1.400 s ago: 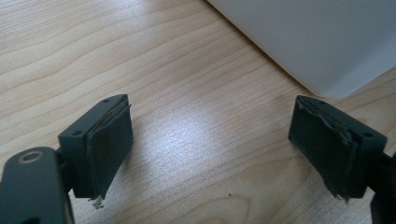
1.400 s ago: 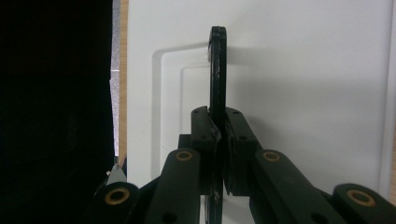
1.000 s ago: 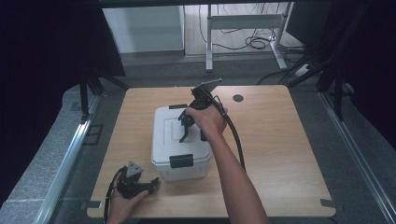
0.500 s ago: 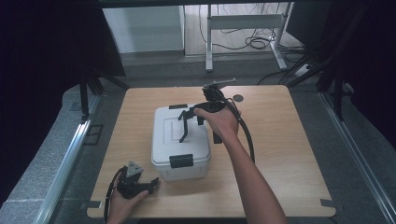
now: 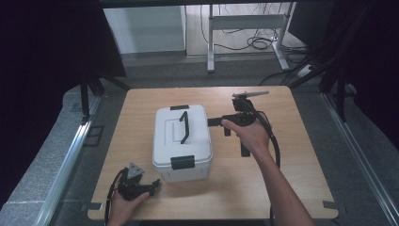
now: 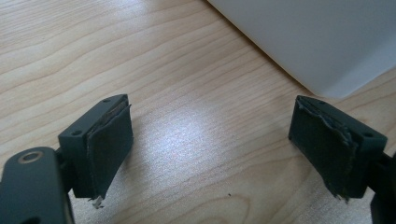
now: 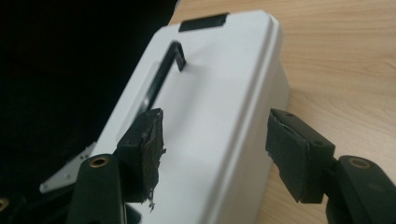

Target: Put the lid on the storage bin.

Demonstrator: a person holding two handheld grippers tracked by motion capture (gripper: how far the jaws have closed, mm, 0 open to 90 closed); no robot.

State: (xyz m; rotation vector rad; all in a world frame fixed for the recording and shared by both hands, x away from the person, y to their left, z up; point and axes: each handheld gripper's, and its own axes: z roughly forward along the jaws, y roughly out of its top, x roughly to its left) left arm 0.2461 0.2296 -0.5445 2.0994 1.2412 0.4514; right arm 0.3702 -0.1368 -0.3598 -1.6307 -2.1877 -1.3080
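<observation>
A white lidded box (image 5: pixel 181 141) with a black handle (image 5: pixel 184 127) and black latches (image 5: pixel 182 162) stands mid-table. My right gripper (image 5: pixel 229 136) hovers just right of the box, open and holding nothing. In the right gripper view the jaws spread either side of the box's (image 7: pixel 219 84) upper edge, gripper (image 7: pixel 215 149) empty, with the handle (image 7: pixel 163 70) and a latch (image 7: pixel 203 21) beyond. My left gripper (image 5: pixel 149 186) rests on the table by the box's front left corner. It is open (image 6: pixel 210 144) over bare wood, the box corner (image 6: pixel 317 42) just ahead.
The wooden table (image 5: pixel 291 179) has bare room to the right and in front of the box. A metal rail (image 5: pixel 70 160) runs along the left side. A desk frame and cables (image 5: pixel 244 28) stand on the floor beyond the far edge.
My right gripper has moved right, from over the box's handle to beside the box's right side. The handle stands raised on the lid. The left gripper has stayed put.
</observation>
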